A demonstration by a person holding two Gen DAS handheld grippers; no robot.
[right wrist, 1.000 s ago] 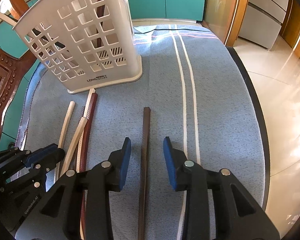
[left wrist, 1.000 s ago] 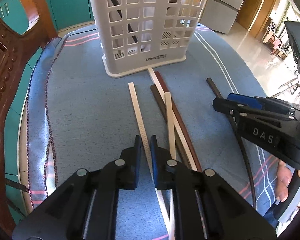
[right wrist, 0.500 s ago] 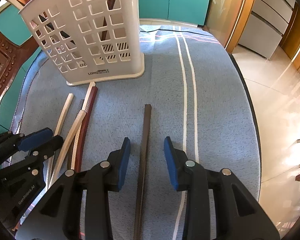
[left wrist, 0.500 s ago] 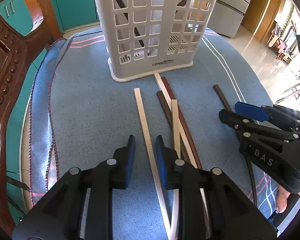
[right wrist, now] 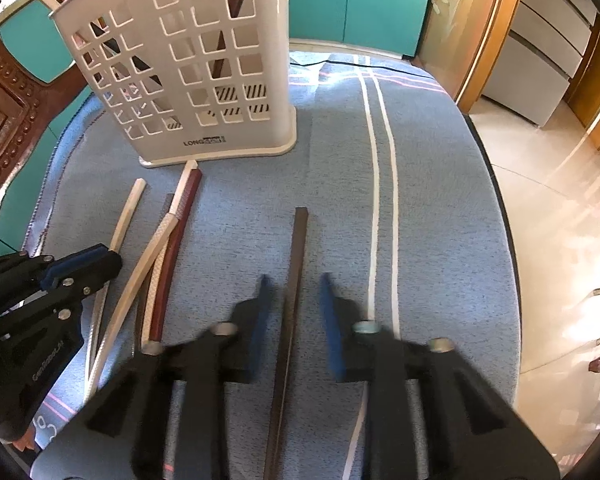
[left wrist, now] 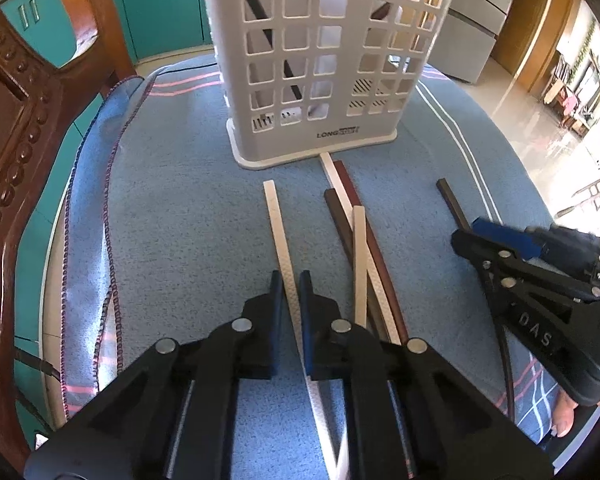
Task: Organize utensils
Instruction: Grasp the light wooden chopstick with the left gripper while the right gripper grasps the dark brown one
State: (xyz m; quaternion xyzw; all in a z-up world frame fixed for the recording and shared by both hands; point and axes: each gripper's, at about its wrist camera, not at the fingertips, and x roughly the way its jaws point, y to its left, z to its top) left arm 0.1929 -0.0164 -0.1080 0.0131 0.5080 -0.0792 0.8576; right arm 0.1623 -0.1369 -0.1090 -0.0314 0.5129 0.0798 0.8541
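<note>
Several chopsticks lie on a blue cloth in front of a white slotted utensil basket (left wrist: 320, 64), also in the right wrist view (right wrist: 188, 72). My left gripper (left wrist: 291, 280) has its jaws narrowly apart around a white chopstick (left wrist: 278, 224), which lies apart at the left of the pile. My right gripper (right wrist: 294, 284) is open, its fingers on either side of a dark brown chopstick (right wrist: 296, 256). A pile of white, brown and red chopsticks (left wrist: 356, 236) lies between them. Some chopsticks stand inside the basket.
A carved wooden chair (left wrist: 16, 128) stands at the left edge of the round table. The blue cloth (right wrist: 440, 220) has white stripes at the right. The table edge drops to a tiled floor (right wrist: 560, 200) at the right.
The left gripper opened, then narrowed around the white chopstick as the basket came closer. The right gripper stays open astride the dark chopstick and is moving (blurred).
</note>
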